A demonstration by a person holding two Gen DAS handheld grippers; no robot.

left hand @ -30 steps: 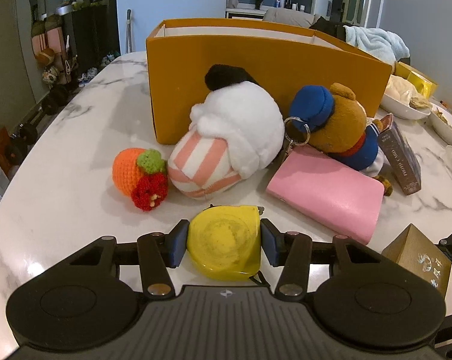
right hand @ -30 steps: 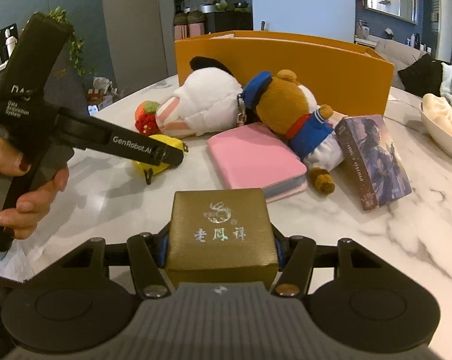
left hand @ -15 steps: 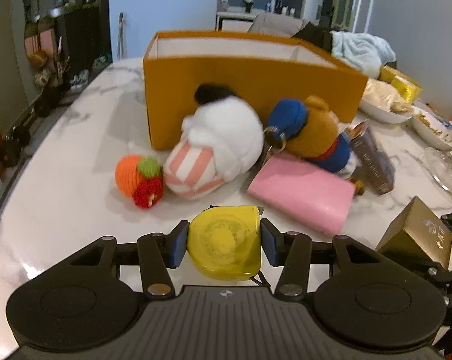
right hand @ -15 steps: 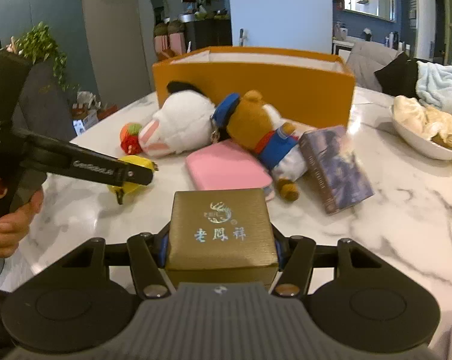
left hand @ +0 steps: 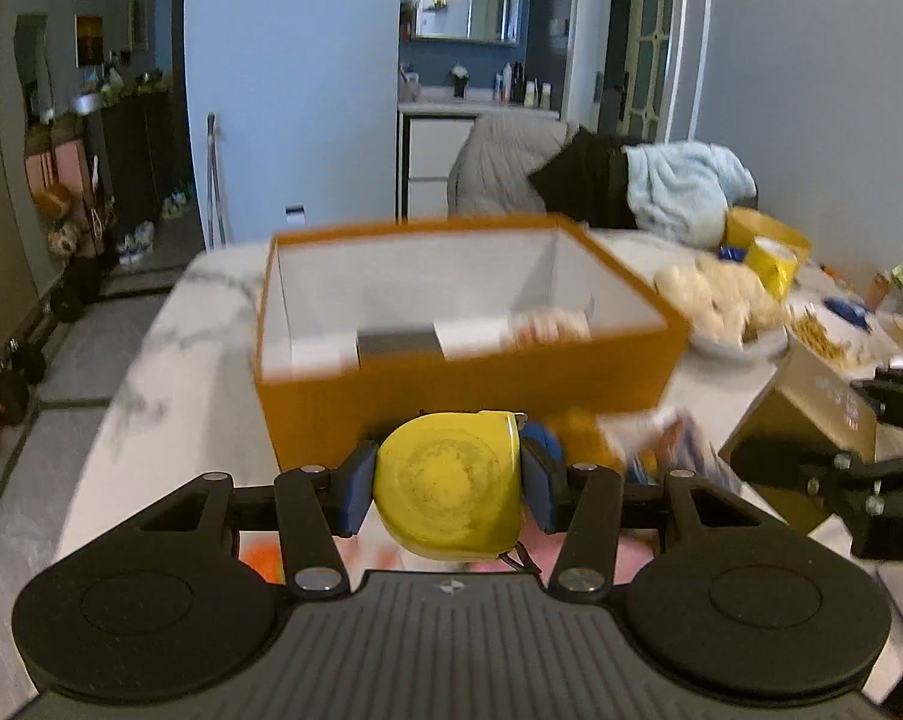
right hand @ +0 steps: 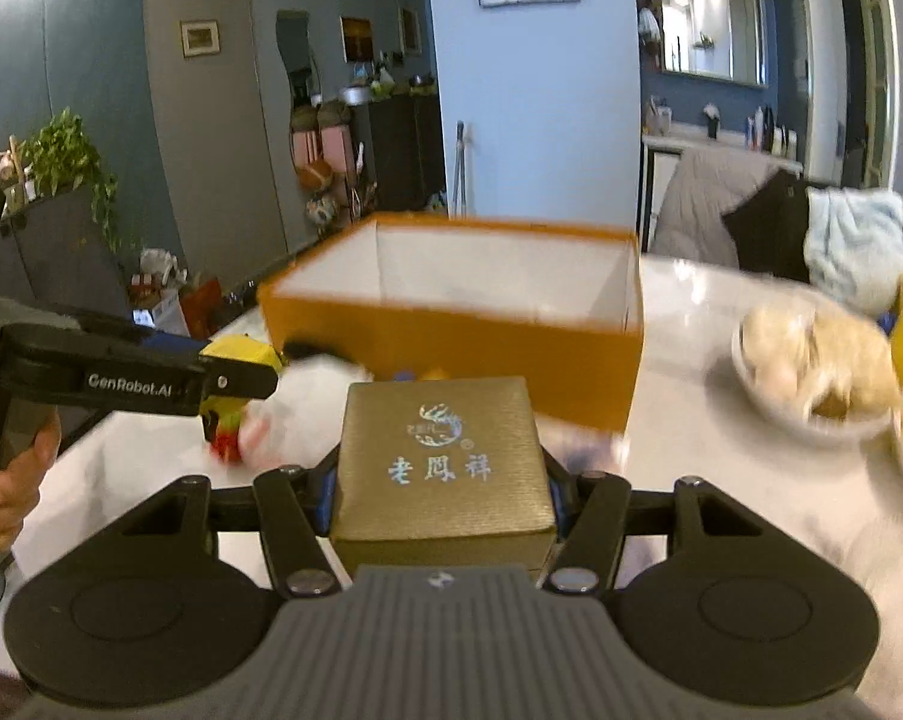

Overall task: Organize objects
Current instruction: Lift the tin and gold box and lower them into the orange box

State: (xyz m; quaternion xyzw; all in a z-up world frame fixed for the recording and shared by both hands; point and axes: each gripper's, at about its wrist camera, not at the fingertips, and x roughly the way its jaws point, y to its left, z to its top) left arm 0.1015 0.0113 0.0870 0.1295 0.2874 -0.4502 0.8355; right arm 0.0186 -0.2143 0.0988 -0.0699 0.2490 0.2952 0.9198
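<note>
Now both loads need clearing the orange box (left hand: 463, 402) rim: left gripper (left hand: 448, 480) clamps a yellow tape measure (left hand: 451, 486), right gripper (right hand: 442, 486) a gold gift box (right hand: 442, 468).

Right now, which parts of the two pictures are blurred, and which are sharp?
Left wrist view: the yellow tape measure in the jaws is sharp; the orange box and the toys below are smeared. Right wrist view: the gold box is sharp; the white bowl and white plush are blurred.
</note>
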